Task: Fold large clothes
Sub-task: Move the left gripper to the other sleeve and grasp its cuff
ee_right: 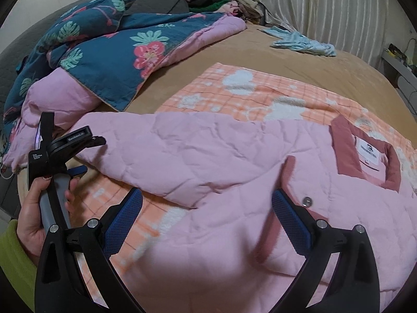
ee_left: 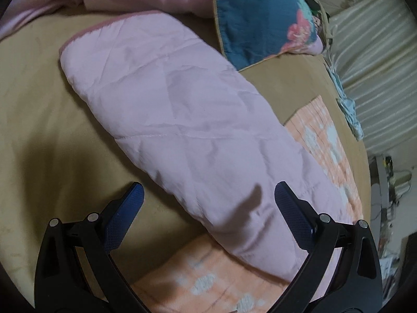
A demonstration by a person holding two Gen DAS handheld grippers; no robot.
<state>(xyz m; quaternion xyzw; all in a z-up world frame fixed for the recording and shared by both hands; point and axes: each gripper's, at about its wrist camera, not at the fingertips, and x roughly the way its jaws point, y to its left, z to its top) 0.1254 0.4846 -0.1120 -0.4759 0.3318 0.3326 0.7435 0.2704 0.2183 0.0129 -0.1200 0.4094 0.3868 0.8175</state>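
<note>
Right wrist view: the right gripper (ee_right: pixel 207 198) hangs over the pink jacket (ee_right: pixel 234 156), its blue fingers wide apart with nothing between them.
Left gripper: seen from its own camera, the left gripper (ee_left: pixel 208 193) also has its fingers wide apart, over the pink sleeve (ee_left: pixel 166 114), holding nothing.
Left hand: in the right wrist view a hand (ee_right: pixel 39 208) with a green sleeve (ee_right: pixel 15 255) holds the left gripper by its grey handle.
Writing: small white words sit on the left gripper's black body, too tiny to read well.
Label: a white tag (ee_right: pixel 368 150) sits inside the dark pink collar (ee_right: pixel 365 156); its print is too small to read.
Jacket place: it lies flat on an orange checked blanket (ee_right: pixel 260 91) on the tan bed (ee_right: pixel 286 54), one sleeve stretched out to the side.
Snap: one round metal button (ee_right: pixel 307 201) shows near the front edge.
Hard to see: the jacket's lower part is blurry and cut off.
Farther off: a blue flower quilt (ee_right: pixel 109 49), a light blue cloth (ee_right: pixel 305 41), a white curtain (ee_right: pixel 325 7).
</note>
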